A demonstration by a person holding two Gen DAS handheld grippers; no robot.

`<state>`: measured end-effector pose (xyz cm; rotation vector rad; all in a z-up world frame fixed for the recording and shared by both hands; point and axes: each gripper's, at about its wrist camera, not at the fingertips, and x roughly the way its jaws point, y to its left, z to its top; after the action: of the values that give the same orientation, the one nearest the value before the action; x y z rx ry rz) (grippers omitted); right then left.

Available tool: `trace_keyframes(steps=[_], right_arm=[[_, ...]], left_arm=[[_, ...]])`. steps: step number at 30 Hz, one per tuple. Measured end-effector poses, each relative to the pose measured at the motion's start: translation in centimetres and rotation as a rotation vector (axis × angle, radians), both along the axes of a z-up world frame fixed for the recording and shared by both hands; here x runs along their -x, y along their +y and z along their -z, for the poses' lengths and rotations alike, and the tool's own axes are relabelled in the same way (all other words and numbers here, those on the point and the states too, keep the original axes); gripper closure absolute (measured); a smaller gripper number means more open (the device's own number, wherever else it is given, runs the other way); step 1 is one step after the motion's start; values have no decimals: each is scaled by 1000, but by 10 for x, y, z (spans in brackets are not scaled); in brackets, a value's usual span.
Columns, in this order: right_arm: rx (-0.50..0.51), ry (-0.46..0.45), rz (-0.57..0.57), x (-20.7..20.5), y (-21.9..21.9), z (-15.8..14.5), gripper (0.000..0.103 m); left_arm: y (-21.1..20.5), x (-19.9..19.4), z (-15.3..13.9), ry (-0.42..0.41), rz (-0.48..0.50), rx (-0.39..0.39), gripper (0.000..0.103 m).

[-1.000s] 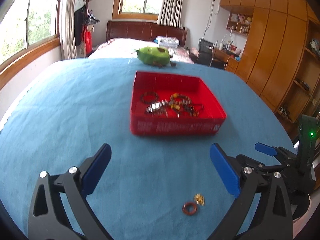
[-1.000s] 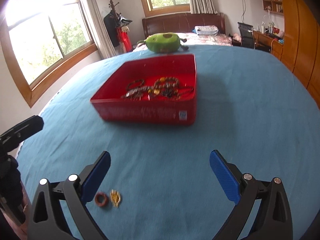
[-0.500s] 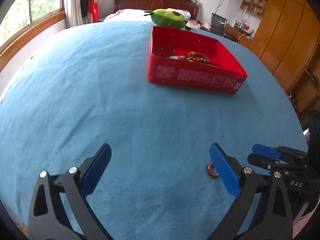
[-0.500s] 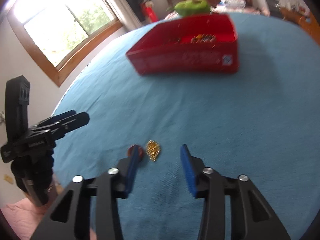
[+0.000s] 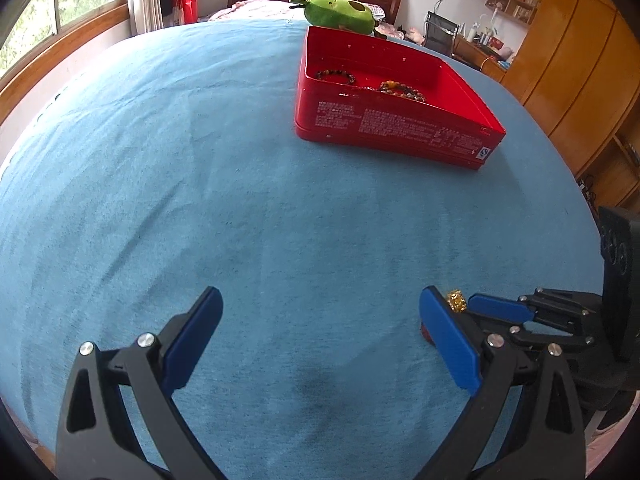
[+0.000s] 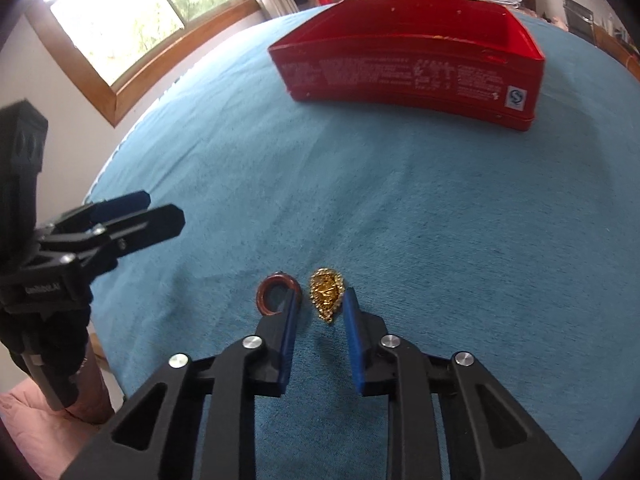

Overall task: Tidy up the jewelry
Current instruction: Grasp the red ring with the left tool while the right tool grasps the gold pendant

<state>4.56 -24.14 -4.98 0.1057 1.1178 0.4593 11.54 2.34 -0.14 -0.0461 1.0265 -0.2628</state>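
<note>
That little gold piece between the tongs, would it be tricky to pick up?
Probably a bit. The gold piece lies flat on the blue cloth, so the right tongs, whose blue pads have just been closing around it, may slide over it. It looks small and bumpy-edged, so likely light, with some grip. The red ring sits close beside it and could get nudged.

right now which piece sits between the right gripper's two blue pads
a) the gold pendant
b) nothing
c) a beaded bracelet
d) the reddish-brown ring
a: in the right wrist view the gold pendant lies between the pads of the right gripper, whose jaws have just been closing, while the reddish-brown ring lies outside its left pad.
</note>
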Motion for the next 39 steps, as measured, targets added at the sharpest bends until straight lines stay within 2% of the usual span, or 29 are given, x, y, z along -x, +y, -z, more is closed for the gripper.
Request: trace_keyframes(steps=[8, 18, 24, 30, 35, 39], right_arm=[[13, -12, -26, -3, 6, 1, 87], [23, 9, -37, -9, 7, 4, 87], [45, -31, -51, -6, 10, 1, 88], [55, -51, -1, 1, -6, -6, 88], [63, -57, 59, 6, -29, -9, 88], [58, -55, 97, 8, -46, -9, 88]], left_arm=[[-7, 1, 0, 6, 25, 11, 5], [-17, -1, 3, 28, 49, 22, 5], [-23, -3, 6, 42, 60, 28, 5], [-29, -3, 8, 77, 84, 76, 5], [-44, -2, 11, 77, 114, 55, 6], [-60, -4, 19, 115, 156, 66, 7]])
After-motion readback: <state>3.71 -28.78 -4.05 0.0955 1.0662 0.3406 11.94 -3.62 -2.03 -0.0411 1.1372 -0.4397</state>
